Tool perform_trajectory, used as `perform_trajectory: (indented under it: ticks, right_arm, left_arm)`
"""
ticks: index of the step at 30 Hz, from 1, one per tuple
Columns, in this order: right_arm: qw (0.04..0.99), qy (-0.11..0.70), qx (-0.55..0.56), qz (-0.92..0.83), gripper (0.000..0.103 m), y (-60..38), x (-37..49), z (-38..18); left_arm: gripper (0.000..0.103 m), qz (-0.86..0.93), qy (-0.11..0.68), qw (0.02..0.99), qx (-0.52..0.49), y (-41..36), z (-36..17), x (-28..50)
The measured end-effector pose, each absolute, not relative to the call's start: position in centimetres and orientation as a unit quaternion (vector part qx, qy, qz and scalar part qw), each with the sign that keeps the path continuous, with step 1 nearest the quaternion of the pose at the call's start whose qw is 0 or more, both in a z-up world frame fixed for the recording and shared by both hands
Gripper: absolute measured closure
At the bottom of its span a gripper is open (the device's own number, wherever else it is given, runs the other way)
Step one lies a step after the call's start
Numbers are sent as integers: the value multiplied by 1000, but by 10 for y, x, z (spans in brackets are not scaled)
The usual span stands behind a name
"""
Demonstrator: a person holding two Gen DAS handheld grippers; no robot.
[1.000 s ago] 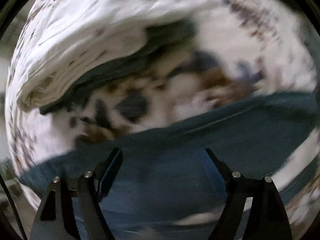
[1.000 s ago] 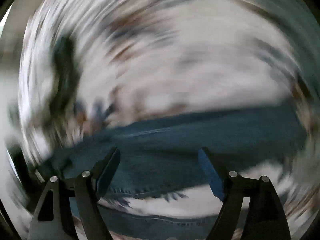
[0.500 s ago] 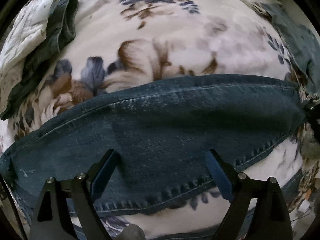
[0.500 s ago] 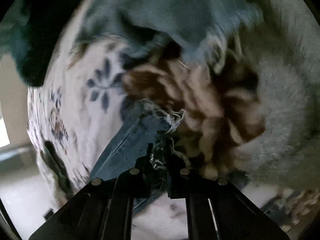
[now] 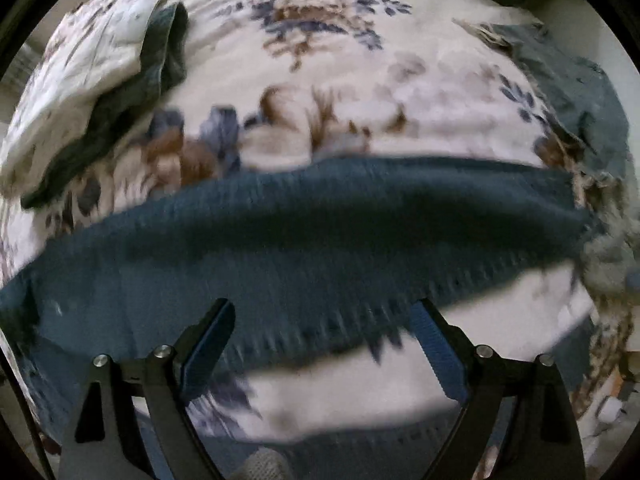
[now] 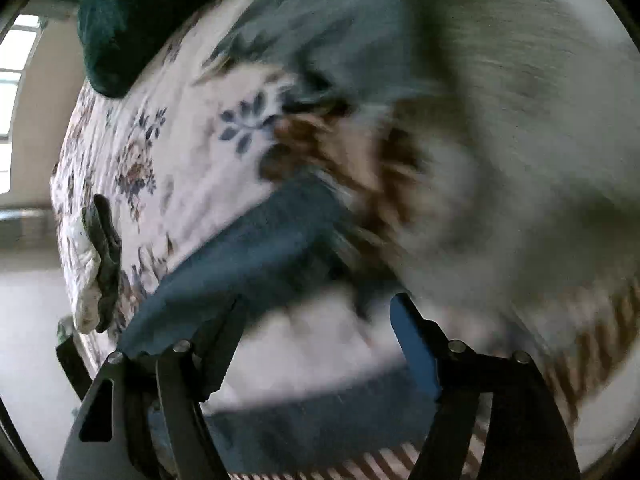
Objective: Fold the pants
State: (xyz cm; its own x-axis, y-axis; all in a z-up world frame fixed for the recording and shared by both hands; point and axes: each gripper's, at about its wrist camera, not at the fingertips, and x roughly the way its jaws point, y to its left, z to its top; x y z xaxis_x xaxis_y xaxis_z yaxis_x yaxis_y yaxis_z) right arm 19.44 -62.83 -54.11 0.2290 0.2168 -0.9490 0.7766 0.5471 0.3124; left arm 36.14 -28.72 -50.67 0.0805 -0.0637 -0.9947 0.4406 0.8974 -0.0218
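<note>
A dark blue denim pant leg [image 5: 320, 232] lies across a floral bedspread [image 5: 340, 80], stretching left to right, with a frayed hem at its right end. My left gripper [image 5: 324, 320] is open and empty just above the leg's near edge. In the right wrist view the same leg [image 6: 256, 248] runs from lower left toward the middle. My right gripper [image 6: 316, 316] is open and empty above the leg. Both views are motion-blurred.
A folded white and dark green cloth [image 5: 104, 92] lies at the far left of the bed. A lighter blue garment [image 5: 576, 92] lies at the far right; it also shows in the right wrist view [image 6: 340, 20]. The bed edge and floor [image 6: 32, 320] are at left.
My right gripper was shut on the frayed hem half a second ago; it has opened, let go and drawn back. The left gripper stayed open and shifted slightly over the leg.
</note>
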Motion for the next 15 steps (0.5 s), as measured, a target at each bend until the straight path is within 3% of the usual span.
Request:
perform_trajectory:
  ticks: [3, 6, 10, 11, 12, 13, 15]
  right_arm:
    - [612, 589, 443, -287, 27, -627, 117, -548]
    - [542, 572, 530, -314, 27, -627, 53, -598]
    - [538, 532, 603, -254, 27, -610, 40, -643]
    - [553, 525, 597, -249, 34, -605, 45, -640]
    - [575, 515, 587, -243, 71, -599, 53, -634]
    - [588, 515, 577, -238, 95, -591, 63, -630]
    - [608, 514, 556, -238, 96, -583, 74, -620]
  left_arm:
    - [13, -176, 669, 709, 138, -269, -504, 327]
    - [13, -179, 684, 691, 146, -261, -509, 290]
    - [13, -179, 689, 684, 161, -249, -509, 250]
    - [13, -178, 688, 684, 163, -245, -508, 245]
    - [13, -175, 688, 684, 164, -244, -509, 240]
    - [13, -173, 690, 684, 162, -240, -508, 237]
    - [13, -167, 691, 687, 153, -232, -507, 230]
